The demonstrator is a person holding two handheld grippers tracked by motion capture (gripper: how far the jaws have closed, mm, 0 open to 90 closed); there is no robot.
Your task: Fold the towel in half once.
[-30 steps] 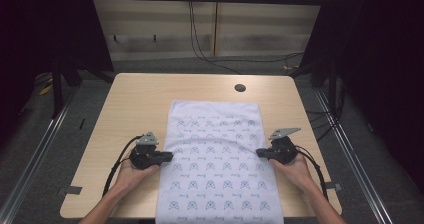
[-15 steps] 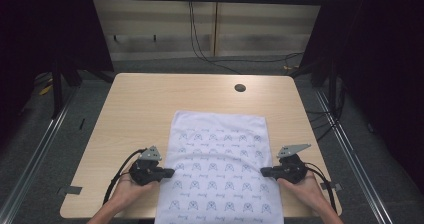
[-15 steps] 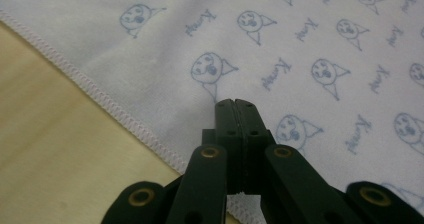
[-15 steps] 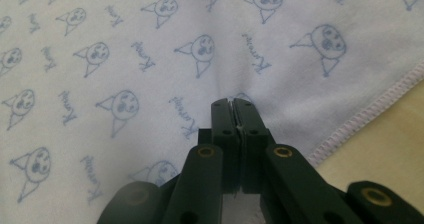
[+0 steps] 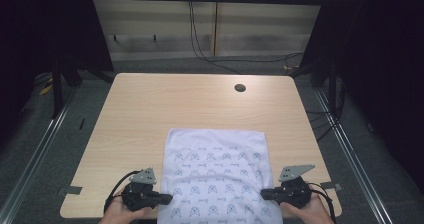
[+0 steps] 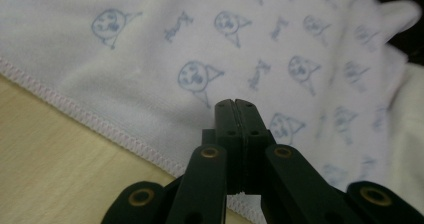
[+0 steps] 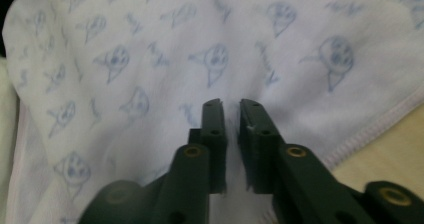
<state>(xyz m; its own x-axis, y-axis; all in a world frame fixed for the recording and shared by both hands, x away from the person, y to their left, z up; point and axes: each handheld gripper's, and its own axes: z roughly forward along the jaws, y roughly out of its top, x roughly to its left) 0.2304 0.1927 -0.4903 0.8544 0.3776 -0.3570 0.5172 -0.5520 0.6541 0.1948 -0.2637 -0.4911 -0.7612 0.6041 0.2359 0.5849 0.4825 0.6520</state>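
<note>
left gripper (image 5: pixel 167 198) fingers pinched on white printed cloth (image 5: pixel 216 176) edge; right gripper (image 5: pixel 263 194) fingers just opening, cloth between them.

Lighting: even overhead light on the pale wooden table (image 5: pixel 200 109); surroundings dark, almost black. No glare, shadows faint. Gripper views: white printed cloth (image 6: pixel 150 59) soft, blurred towards the edges; black jaws nearest the lens slightly unfocused.

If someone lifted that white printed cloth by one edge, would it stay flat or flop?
It would probably flop. The cloth is thin with a stitched hem, drapes over the table edge and already shows soft folds. It looks light. Pushed, it would likely bunch up, not slide as one piece.
</note>
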